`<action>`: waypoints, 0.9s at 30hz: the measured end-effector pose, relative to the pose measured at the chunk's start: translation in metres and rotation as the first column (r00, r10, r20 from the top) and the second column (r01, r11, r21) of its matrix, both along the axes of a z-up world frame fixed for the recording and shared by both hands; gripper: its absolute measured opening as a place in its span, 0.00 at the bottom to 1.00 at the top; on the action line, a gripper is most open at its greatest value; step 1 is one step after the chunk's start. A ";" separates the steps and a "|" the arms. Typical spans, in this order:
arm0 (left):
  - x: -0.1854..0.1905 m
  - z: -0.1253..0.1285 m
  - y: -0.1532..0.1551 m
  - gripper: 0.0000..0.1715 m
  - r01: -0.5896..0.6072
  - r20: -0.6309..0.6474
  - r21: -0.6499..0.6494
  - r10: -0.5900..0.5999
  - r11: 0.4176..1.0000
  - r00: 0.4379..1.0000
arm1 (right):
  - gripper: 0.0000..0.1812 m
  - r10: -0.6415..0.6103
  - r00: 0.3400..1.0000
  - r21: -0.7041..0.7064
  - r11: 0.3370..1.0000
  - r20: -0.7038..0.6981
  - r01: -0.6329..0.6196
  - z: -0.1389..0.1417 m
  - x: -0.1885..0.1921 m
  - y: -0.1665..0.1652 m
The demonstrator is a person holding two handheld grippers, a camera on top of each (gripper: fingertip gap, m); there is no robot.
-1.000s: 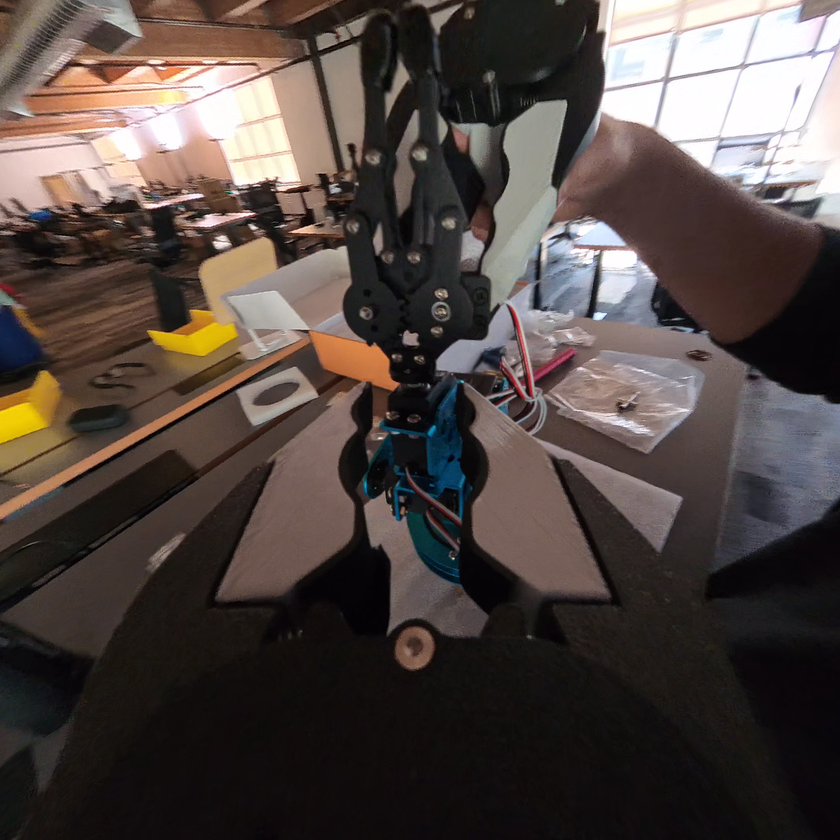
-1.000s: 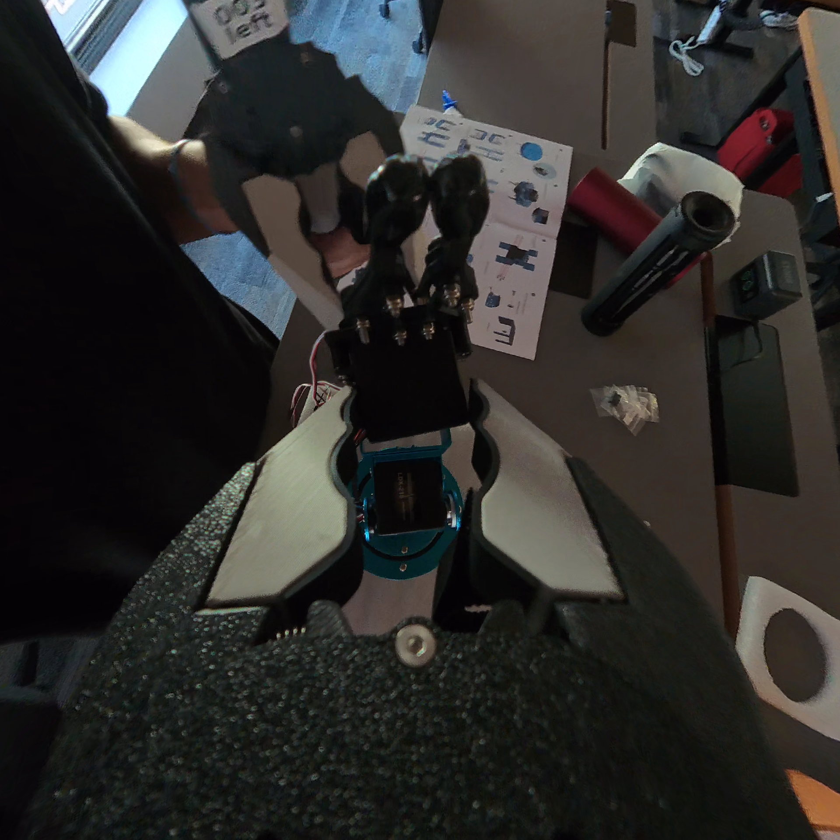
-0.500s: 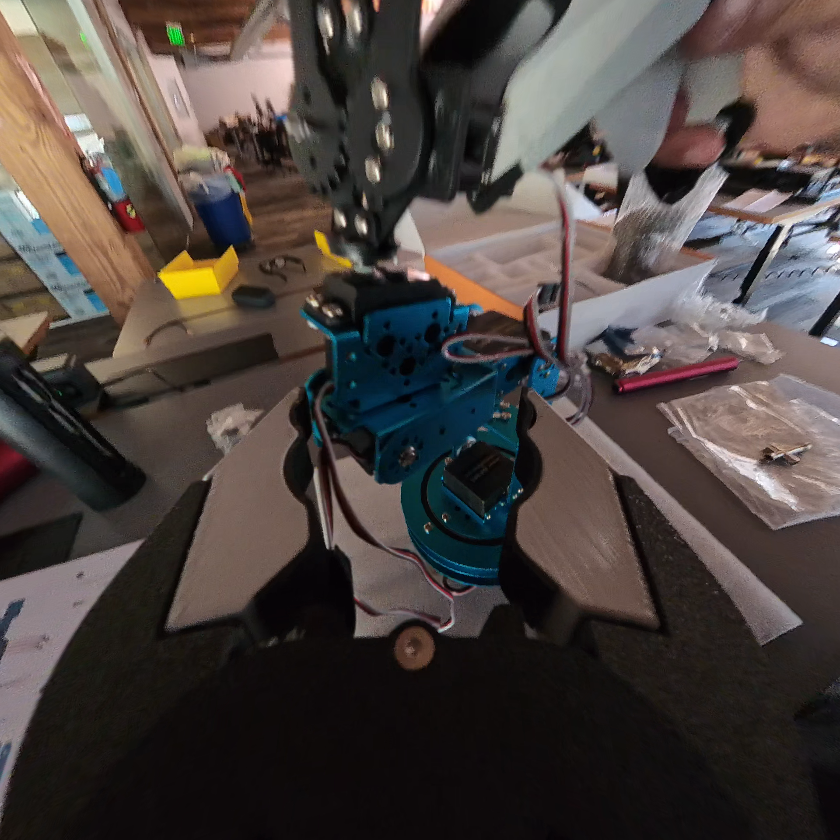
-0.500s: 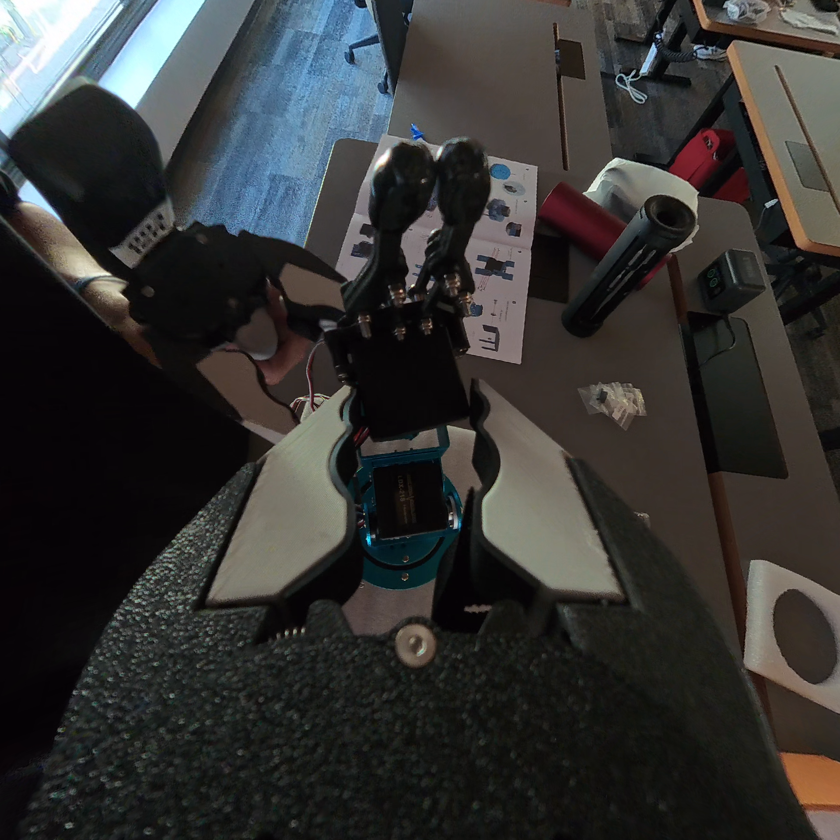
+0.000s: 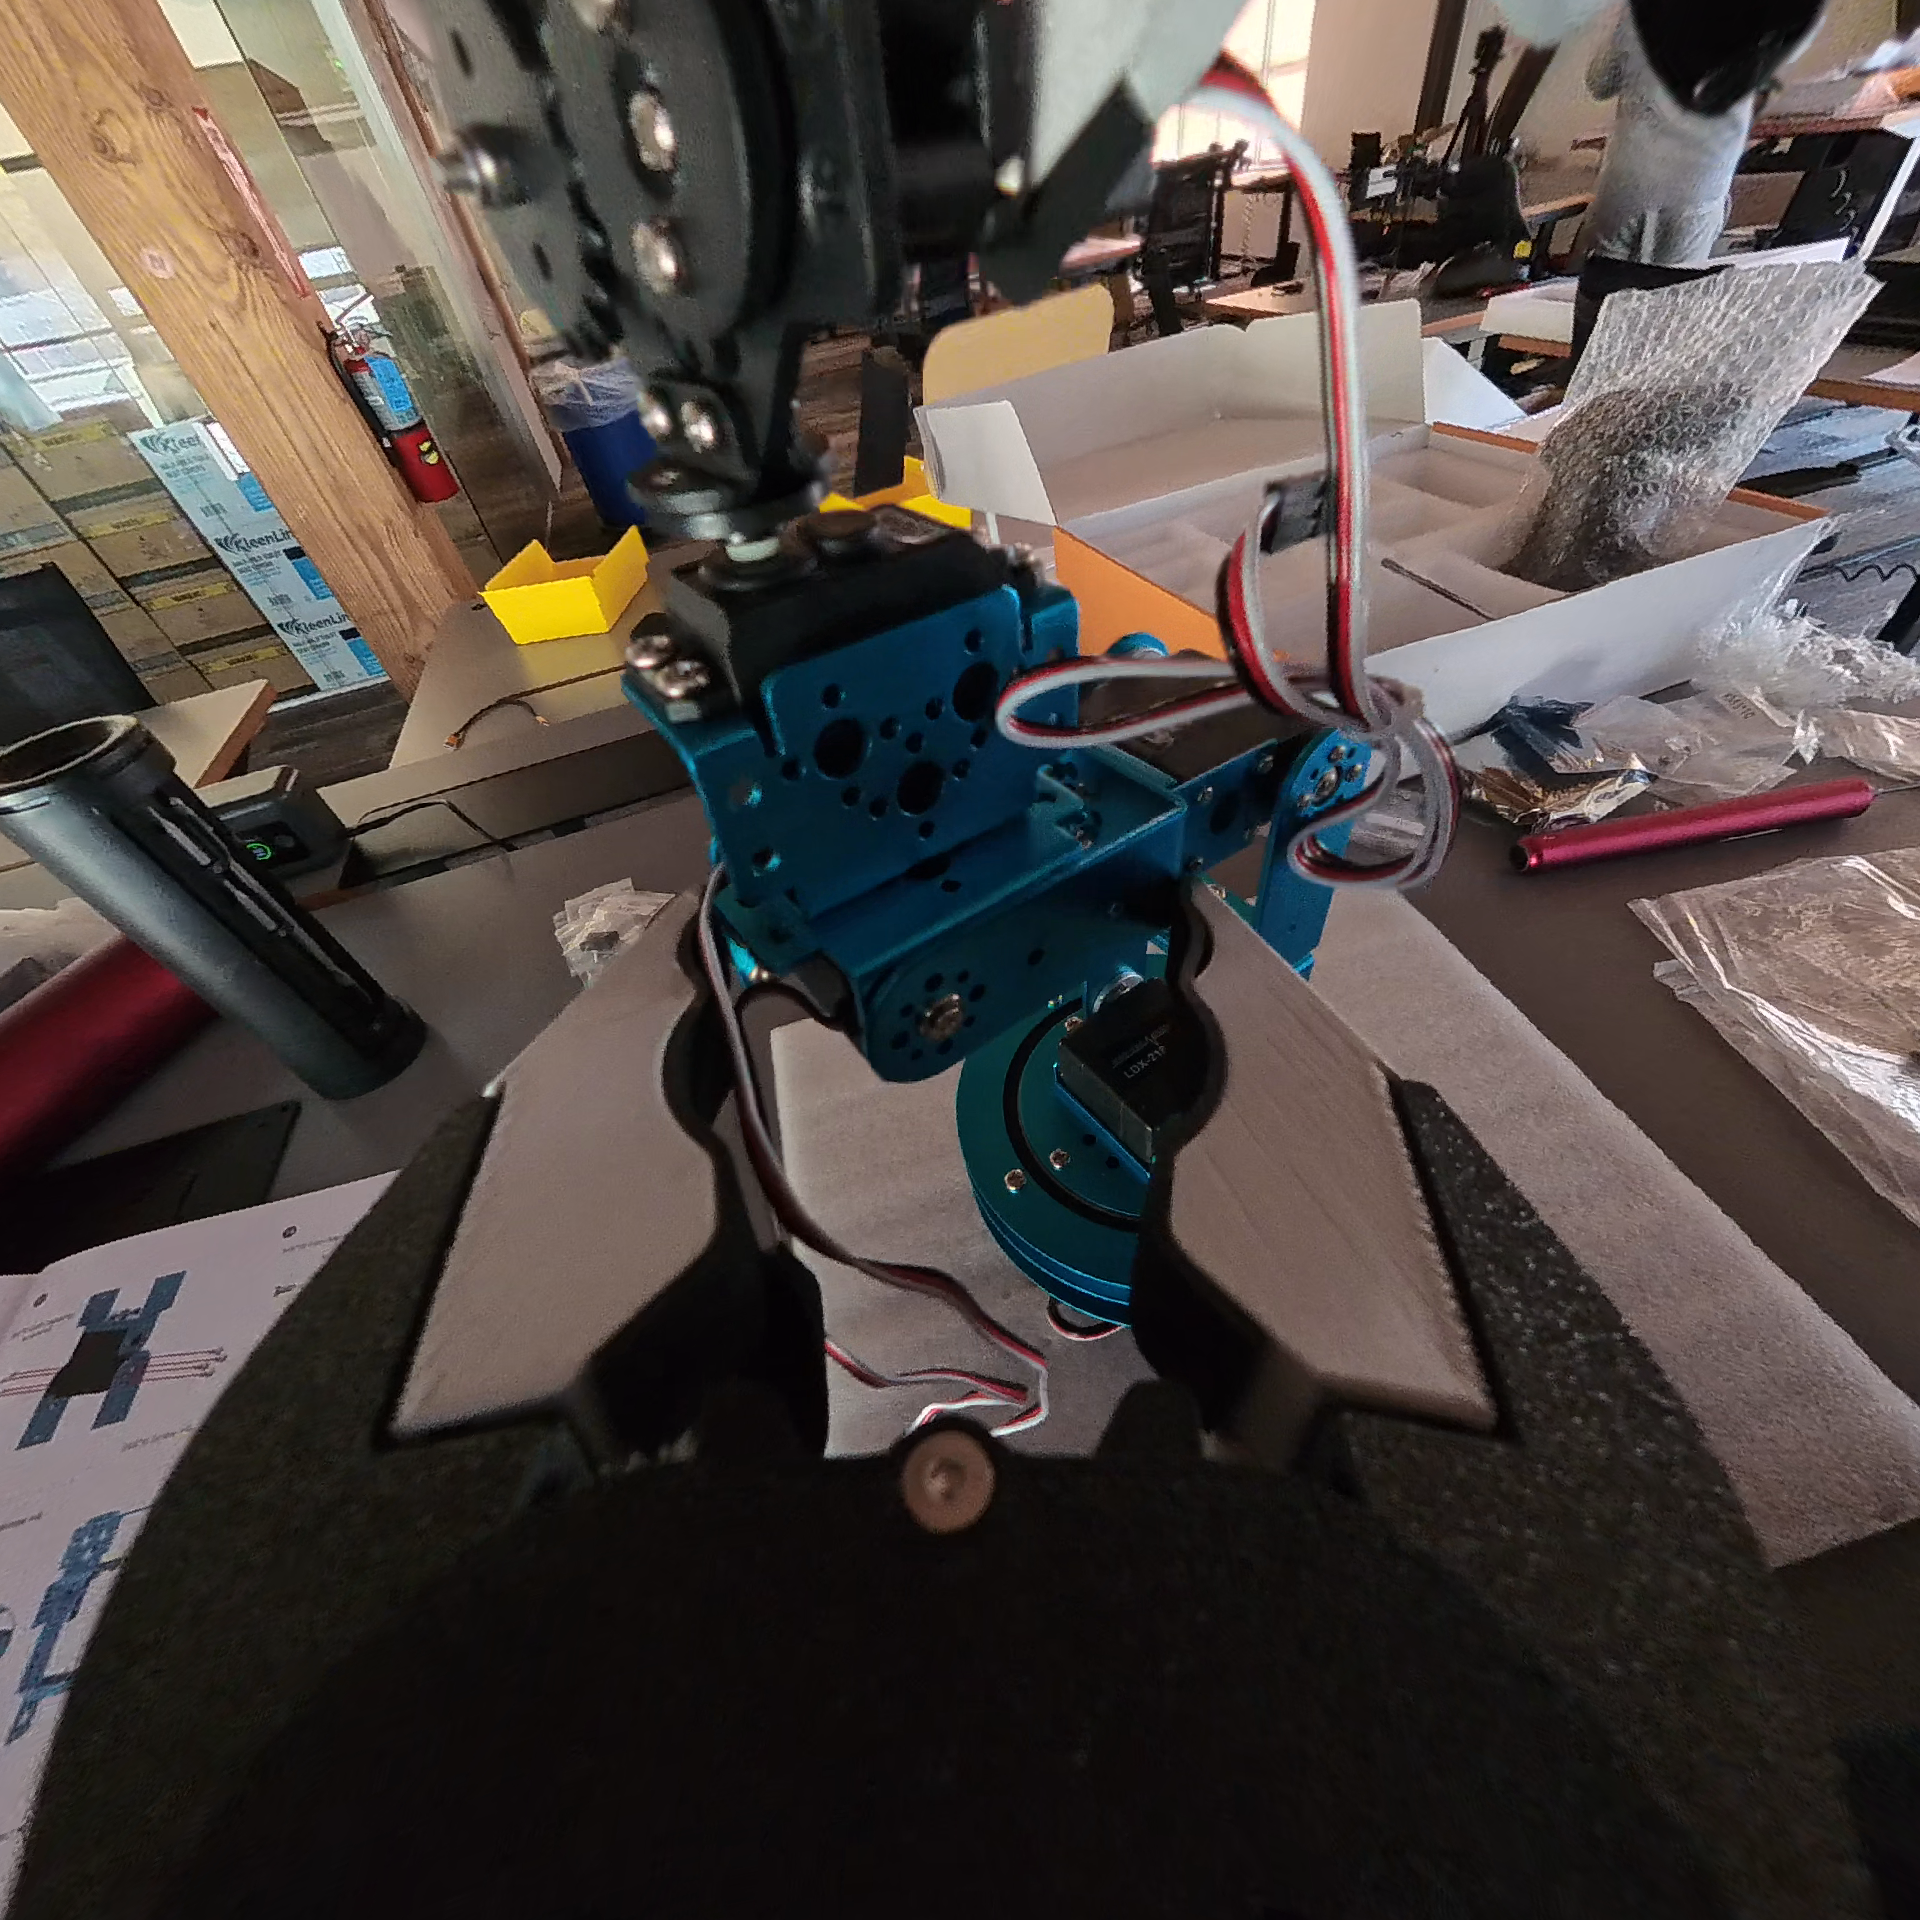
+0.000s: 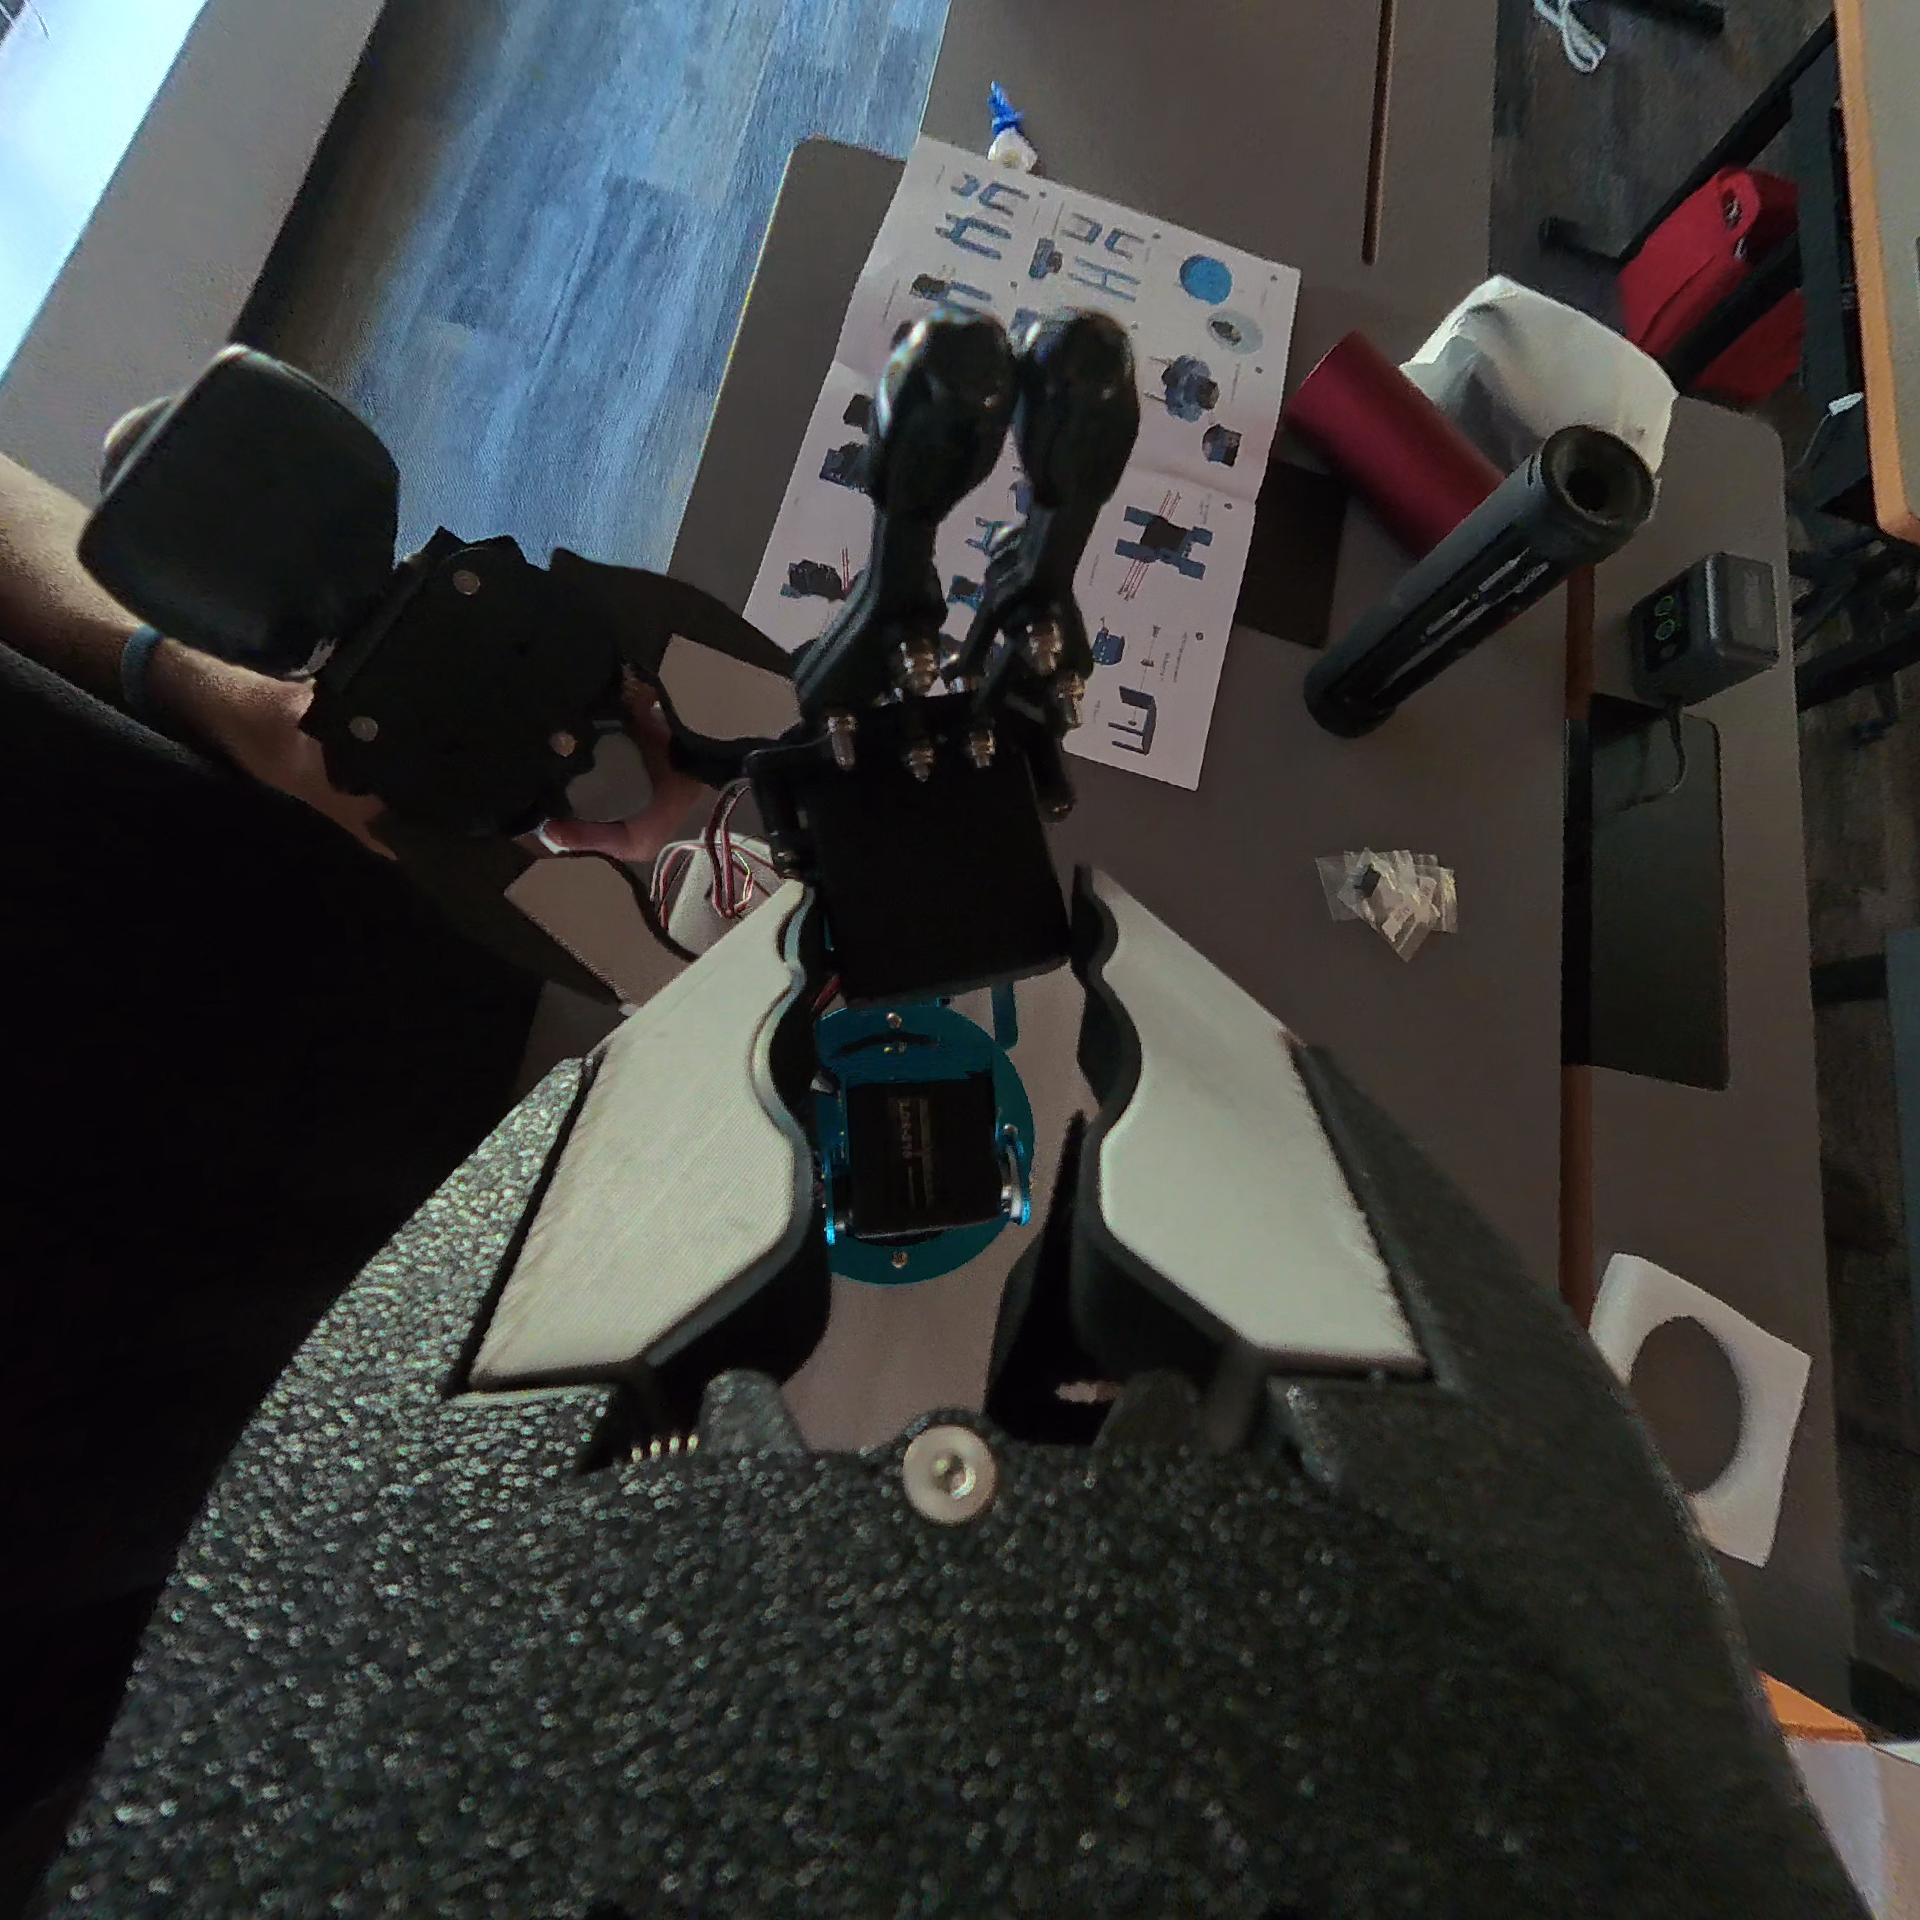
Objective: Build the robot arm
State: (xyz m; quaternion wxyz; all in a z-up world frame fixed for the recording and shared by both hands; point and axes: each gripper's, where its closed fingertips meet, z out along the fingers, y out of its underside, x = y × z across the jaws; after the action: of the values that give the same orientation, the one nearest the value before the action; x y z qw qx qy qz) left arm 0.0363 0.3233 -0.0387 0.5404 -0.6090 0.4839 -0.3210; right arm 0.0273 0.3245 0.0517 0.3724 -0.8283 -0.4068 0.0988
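Note:
A small blue metal robot arm [image 5: 883, 790] stands on its round blue base [image 5: 1049, 1216] on a white foam sheet [image 5: 1507, 1195]. Its black claw [image 6: 997, 436] points up, with the claw tips together. My left gripper [image 5: 940, 904] is open and straddles the arm's lower blue bracket just above the base. Red, white and black servo wires [image 5: 1340, 582] loop at the right. My right gripper [image 6: 935, 894] is shut from above on the black block [image 6: 935, 862] under the claw. The left gripper also shows in the right wrist view [image 6: 436, 675], held by a hand.
A printed instruction sheet [image 6: 1049, 416] lies beyond the arm. A dark grey cylinder [image 6: 1475, 582], a red tube [image 6: 1382, 447] and a small parts bag [image 6: 1387, 894] lie to the right. An open white box [image 5: 1247, 416], a red tool [image 5: 1694, 821] and plastic bags [image 5: 1818, 987] are nearby. The gap from one gripper's tips to the other's is roughly 9 cm. My left gripper's tips are some 30 cm from the dark grey cylinder [image 6: 1475, 582]. Seen from the left wrist view [image 5: 195, 872] as well.
My left gripper has opened from its grip on the blue arm and swung around it to a lower, closer angle. My right gripper keeps its hold on the black block.

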 end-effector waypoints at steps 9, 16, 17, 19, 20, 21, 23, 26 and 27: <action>0.001 -0.002 0.001 0.49 0.011 0.020 -0.023 -0.011 1.000 1.000 | 0.26 0.040 0.985 -0.061 0.998 0.170 -0.030 0.003 -0.011 0.010; -0.018 0.010 -0.004 0.49 0.127 0.057 -0.064 -0.124 0.990 0.991 | 0.26 0.071 0.990 -0.070 0.996 0.121 -0.063 0.001 -0.012 0.011; -0.024 0.017 -0.003 0.49 0.139 0.086 -0.078 -0.133 0.987 0.987 | 0.26 0.069 0.991 -0.072 0.996 0.111 -0.061 0.001 -0.012 0.012; -0.031 0.033 -0.002 0.49 0.135 0.122 -0.040 -0.129 0.990 0.984 | 0.26 0.062 0.992 -0.077 0.996 0.108 -0.054 0.001 -0.011 0.013; -0.032 0.040 -0.001 0.48 0.119 0.132 0.005 -0.119 0.993 0.984 | 0.26 0.057 0.992 -0.079 0.996 0.110 -0.048 0.001 -0.011 0.014; -0.032 0.049 -0.001 0.46 0.095 0.152 0.055 -0.103 0.994 0.983 | 0.26 0.053 0.992 -0.082 0.996 0.113 -0.044 0.001 -0.012 0.014; -0.032 0.065 -0.004 0.38 0.042 0.219 0.135 -0.071 0.990 0.973 | 0.26 0.047 0.992 -0.086 0.996 0.114 -0.037 0.000 -0.013 0.015; -0.028 0.070 -0.008 0.39 0.005 0.248 0.138 -0.040 0.990 0.968 | 0.26 0.035 0.993 -0.097 0.995 0.117 -0.023 0.000 -0.013 0.016; -0.027 0.070 -0.009 0.40 0.009 0.255 0.131 -0.042 0.991 0.966 | 0.26 0.031 0.992 -0.103 0.995 0.121 -0.019 0.000 -0.012 0.016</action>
State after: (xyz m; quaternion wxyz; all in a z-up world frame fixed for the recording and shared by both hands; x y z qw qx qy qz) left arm 0.0094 0.3145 0.0314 0.6326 -0.5198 0.4372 -0.3722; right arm 0.0149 0.3404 0.0517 0.3031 -0.8455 -0.4335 0.0731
